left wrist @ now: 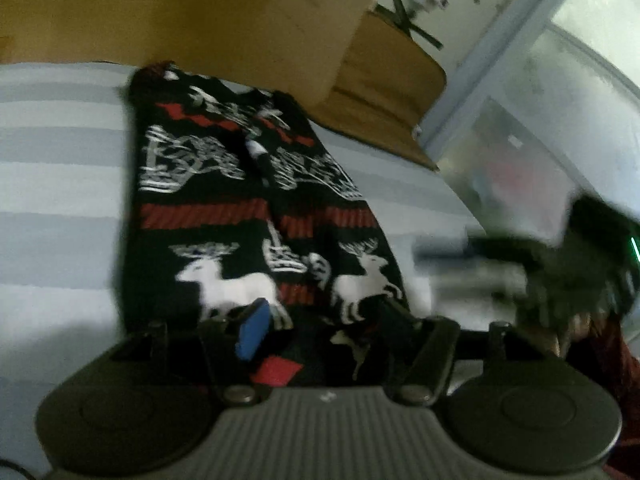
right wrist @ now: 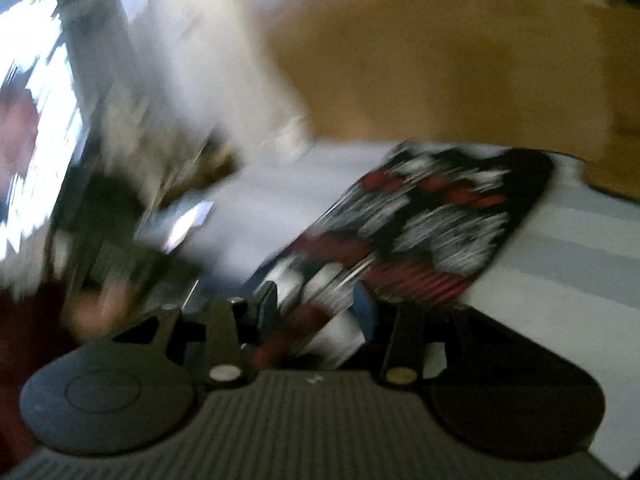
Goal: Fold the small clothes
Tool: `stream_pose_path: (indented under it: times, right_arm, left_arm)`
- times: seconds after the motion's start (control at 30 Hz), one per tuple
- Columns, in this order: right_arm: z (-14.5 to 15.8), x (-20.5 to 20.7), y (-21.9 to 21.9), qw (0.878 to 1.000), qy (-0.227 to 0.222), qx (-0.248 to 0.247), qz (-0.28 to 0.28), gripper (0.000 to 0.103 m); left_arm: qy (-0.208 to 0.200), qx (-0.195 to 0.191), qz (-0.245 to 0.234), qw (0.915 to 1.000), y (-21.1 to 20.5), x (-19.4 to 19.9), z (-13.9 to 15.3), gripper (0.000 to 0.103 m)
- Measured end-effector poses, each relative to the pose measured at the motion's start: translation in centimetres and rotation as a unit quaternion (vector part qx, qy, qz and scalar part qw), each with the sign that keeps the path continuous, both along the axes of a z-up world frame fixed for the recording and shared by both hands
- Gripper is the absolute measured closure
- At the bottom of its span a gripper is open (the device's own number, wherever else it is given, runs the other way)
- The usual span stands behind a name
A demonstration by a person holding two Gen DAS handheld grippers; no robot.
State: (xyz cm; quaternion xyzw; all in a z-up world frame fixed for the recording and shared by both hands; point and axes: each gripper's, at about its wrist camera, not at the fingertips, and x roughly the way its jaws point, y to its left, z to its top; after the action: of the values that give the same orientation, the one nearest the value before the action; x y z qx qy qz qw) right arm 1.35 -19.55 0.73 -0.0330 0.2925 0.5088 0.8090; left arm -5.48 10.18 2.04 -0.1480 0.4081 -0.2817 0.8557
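Leftmost in the left wrist view, a striped bedsheet (left wrist: 60,208) in pale blue and white bands covers the surface. On it lies a black knitted garment (left wrist: 248,200) with red bands and white reindeer, spread lengthwise away from the camera, its far end near a brown cardboard box (left wrist: 256,12). The left gripper (left wrist: 320,312) sits over the near end of the garment; its jaws stand apart, one blue pad (left wrist: 253,330) showing on the left finger, with cloth lying between and beneath the fingers (the pads do not press on it). To the right, a translucent storage bin (left wrist: 516,168) stands beside the bed, and a blurred dark shape (left wrist: 576,272) at the right edge appears to be the other tool, with part of a hand (left wrist: 568,332) and a dark red sleeve (left wrist: 616,368) just below it.

In the right wrist view (heavily smeared by motion), a bright window-like patch (right wrist: 36,120) fills the left edge. At centre, the right gripper (right wrist: 316,312) has its jaws partly apart, with a fold of the same garment (right wrist: 432,220) running between the fingers; whether the pads pinch it cannot be told. Rightward, the garment stretches across the bedsheet (right wrist: 560,280) toward the cardboard box (right wrist: 440,60).
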Motion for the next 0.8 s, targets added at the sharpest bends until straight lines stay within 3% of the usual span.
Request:
stream_pose_path:
  times: [0.07, 0.1, 0.17, 0.23, 0.27, 0.37, 0.43, 0.53, 0.63, 0.77, 0.8]
  right_arm:
    - [-0.5, -1.7, 2.0, 0.999, -0.018, -0.037, 0.034, 0.056]
    - [-0.8, -2.2, 2.6, 0.998, -0.024, -0.046, 0.041, 0.05]
    - [-1.6, -2.4, 3.6, 0.996, -0.044, -0.062, 0.035, 0.037]
    - [-2.4, -1.7, 4.3, 0.996, -0.047, -0.072, 0.018, 0.037]
    - [-2.7, -1.1, 4.5, 0.996, -0.039, -0.074, 0.011, 0.04]
    - [-3.0, -1.1, 4.4, 0.995, -0.046, -0.087, -0.005, 0.082]
    - [-1.7, -0.9, 3.7, 0.997, -0.039, -0.067, -0.012, 0.087]
    - [1.4, -2.8, 2.2, 0.996, -0.082, -0.046, 0.007, 0.087]
    - [3.0, -4.7, 1.2, 0.991, -0.108, -0.068, 0.044, 0.086]
    - [-1.0, -5.4, 2.9, 0.98, -0.059, -0.155, 0.106, 0.052]
    - [-1.6, -5.6, 3.1, 0.974, -0.069, -0.179, 0.117, 0.053]
  left_arm:
    - [-0.002, -0.003, 0.013, 0.9999, 0.7, -0.5, 0.3, 0.041]
    - [-0.003, -0.005, 0.018, 0.9998, 1.1, -0.8, 0.4, 0.041]
    - [-0.004, -0.008, 0.022, 0.9997, 1.5, -1.3, 0.5, 0.041]
    - [-0.004, -0.007, 0.022, 0.9997, 1.6, -1.7, 0.4, 0.041]
    - [-0.005, -0.005, 0.021, 0.9998, 1.6, -1.9, 0.5, 0.041]
    - [-0.009, -0.003, 0.02, 0.9998, 1.8, -2.4, 0.6, 0.04]
    - [-0.01, -0.004, 0.021, 0.9997, 2.0, -2.6, 0.6, 0.04]
    - [-0.01, -0.008, 0.025, 0.9996, 2.2, -2.5, 0.6, 0.04]
    - [-0.008, -0.009, 0.021, 0.9997, 2.0, -2.2, 0.5, 0.039]
    - [-0.001, -0.004, 0.004, 1.0, 0.9, -1.4, 0.0, 0.039]
    - [0.001, -0.004, 0.0, 1.0, 0.6, -1.3, -0.1, 0.039]
